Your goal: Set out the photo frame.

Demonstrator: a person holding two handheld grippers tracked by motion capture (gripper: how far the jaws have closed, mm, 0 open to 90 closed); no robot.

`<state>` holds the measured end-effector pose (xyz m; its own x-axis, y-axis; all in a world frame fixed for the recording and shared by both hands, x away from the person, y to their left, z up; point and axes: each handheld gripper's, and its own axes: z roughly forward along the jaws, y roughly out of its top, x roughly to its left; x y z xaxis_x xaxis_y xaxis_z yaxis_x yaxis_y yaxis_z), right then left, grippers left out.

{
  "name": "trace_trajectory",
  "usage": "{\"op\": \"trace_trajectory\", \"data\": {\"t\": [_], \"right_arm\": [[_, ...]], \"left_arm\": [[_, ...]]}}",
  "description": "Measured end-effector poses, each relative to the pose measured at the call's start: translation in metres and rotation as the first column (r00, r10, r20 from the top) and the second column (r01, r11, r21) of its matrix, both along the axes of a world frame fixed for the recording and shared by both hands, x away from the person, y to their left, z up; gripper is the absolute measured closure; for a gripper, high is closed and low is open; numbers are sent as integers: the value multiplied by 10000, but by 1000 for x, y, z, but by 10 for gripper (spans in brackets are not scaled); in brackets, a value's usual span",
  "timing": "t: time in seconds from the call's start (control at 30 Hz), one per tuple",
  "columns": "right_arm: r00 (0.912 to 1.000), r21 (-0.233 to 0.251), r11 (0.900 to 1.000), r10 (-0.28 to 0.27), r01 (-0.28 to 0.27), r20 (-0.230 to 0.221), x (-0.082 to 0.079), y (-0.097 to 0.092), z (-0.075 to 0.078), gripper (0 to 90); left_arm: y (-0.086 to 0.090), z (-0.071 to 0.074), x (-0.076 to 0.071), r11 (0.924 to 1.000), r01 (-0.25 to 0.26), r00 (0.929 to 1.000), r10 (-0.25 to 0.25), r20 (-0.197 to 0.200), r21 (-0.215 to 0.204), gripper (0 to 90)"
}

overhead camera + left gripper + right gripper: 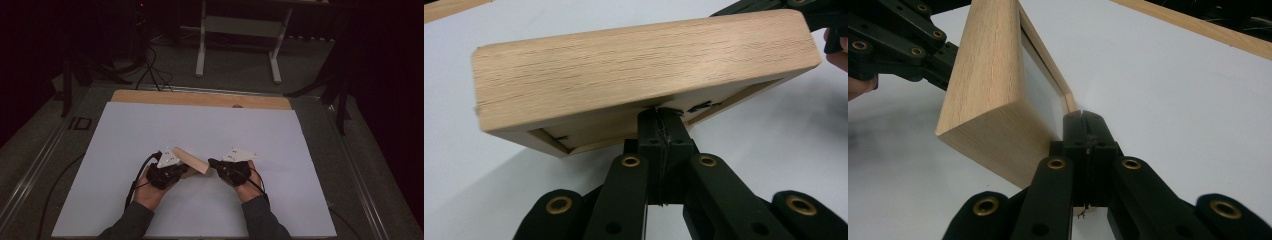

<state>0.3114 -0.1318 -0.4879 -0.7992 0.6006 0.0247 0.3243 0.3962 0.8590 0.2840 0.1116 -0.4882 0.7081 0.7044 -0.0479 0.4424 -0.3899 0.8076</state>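
Pale rectangular wooden frame (192,160) raised tilted off white worktop (250,135); left gripper (186,168), right gripper (212,163) jaws clamped on opposite thin rims, sharing load.

Pale wooden frame (192,161) — tilted, lifted off table.

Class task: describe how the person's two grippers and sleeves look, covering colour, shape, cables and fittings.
Both the left gripper and the right gripper are black, each topped by a pale three-cornered plate with small dark marks. A black cable trails from the left one. Up close, the jaw linkages are flat black bars joined by brass-coloured rivets. The person wears dark grey sleeves.
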Motion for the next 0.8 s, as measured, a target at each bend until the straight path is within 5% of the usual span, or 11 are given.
{"op": "trace_trajectory", "data": {"t": [0.8], "right_arm": [[9999, -52, 9999, 164, -164, 38, -3, 3, 0, 897]], "left_arm": [[-4, -1, -1, 9998, 205, 9998, -205, -66, 13, 893]]}}
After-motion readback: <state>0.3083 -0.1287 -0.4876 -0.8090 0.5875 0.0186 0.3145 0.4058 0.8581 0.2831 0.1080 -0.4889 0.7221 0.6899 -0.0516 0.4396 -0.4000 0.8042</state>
